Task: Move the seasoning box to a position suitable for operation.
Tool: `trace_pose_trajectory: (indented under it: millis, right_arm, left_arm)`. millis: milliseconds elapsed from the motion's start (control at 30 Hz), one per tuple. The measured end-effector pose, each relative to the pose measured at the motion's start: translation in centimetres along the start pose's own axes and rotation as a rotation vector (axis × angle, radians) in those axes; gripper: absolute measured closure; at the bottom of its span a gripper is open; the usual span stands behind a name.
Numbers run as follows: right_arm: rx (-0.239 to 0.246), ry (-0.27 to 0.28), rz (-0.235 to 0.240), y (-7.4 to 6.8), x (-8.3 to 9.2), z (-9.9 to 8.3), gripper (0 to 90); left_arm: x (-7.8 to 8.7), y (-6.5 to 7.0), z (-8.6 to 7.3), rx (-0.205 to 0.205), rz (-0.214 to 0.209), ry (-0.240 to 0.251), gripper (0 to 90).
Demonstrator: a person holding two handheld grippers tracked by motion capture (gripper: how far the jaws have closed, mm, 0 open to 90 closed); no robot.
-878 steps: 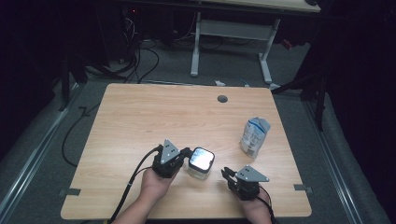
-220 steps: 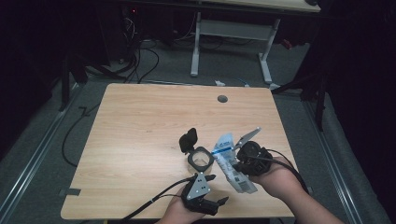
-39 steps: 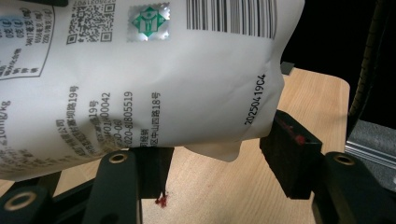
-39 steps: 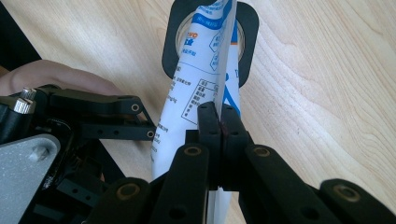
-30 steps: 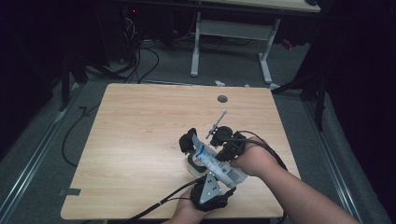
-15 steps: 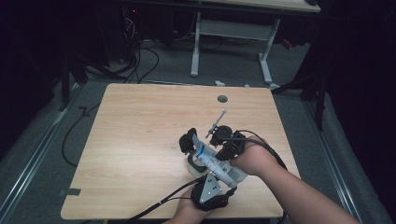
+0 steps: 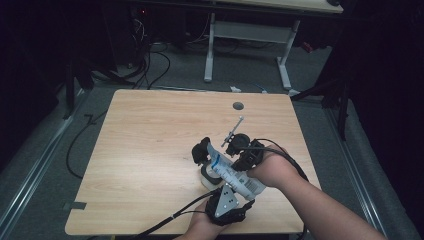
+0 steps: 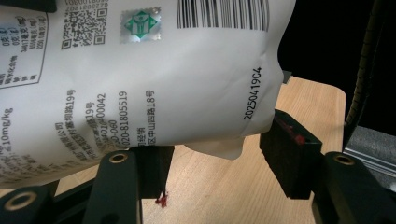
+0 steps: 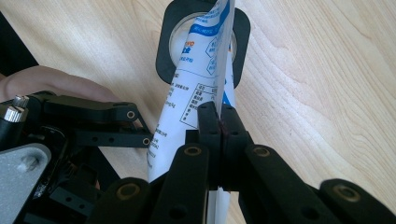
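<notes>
1. White film with blue print: that is the pouch (image 7: 232, 172). You hold it slanted above the jar (image 7: 206, 178), its upper end tipped down over the jar's round mouth and its fat lower end back towards you.
2. Your right tongs (image 9: 218, 112) are clenched flat on a thin edge of the pouch, just on your side of the jar's black rim (image 9: 163, 51). That grip looks secure.
3. Your left tongs (image 8: 215, 149) stand part-way apart with the pouch's bulging bottom between them. One pad (image 8: 289, 144) sits against the pouch's corner. I cannot tell whether both pads actually press on it.
4. Done so far, judging by how things lie: the jar stands open on the desk (image 7: 150, 140), and the pouch is lifted, turned and lined up with the jar's opening.
5. Not settled: nothing can be seen falling into the jar, and the pouch's tip hides the inside of the jar. How much has gone in cannot be told.
6. Left to do, as I judge it: the pouch looks well filled at its lower end, so most of the emptying is ahead. After that come setting the pouch down beside the jar and closing the jar.
7. Overall, you seem to be about midway, at the pouring step.
</notes>
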State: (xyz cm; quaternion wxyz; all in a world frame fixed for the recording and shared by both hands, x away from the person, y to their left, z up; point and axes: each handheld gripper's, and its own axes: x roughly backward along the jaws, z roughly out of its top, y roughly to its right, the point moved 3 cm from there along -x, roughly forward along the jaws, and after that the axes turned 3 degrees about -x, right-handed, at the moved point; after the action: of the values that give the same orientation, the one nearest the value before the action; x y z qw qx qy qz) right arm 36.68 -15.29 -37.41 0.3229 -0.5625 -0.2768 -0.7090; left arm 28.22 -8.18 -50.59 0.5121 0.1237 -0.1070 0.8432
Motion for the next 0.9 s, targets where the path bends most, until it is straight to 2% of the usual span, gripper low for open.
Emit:
trace_pose_trajectory:
  millis: [900]
  right_arm:
    - [0.005, 0.007, -0.009, 0.27, 0.01, 0.22, 90.0]
  left_arm:
    - [-0.13, 0.07, 0.27, 0.004, 0.0, 0.012, 46.3]
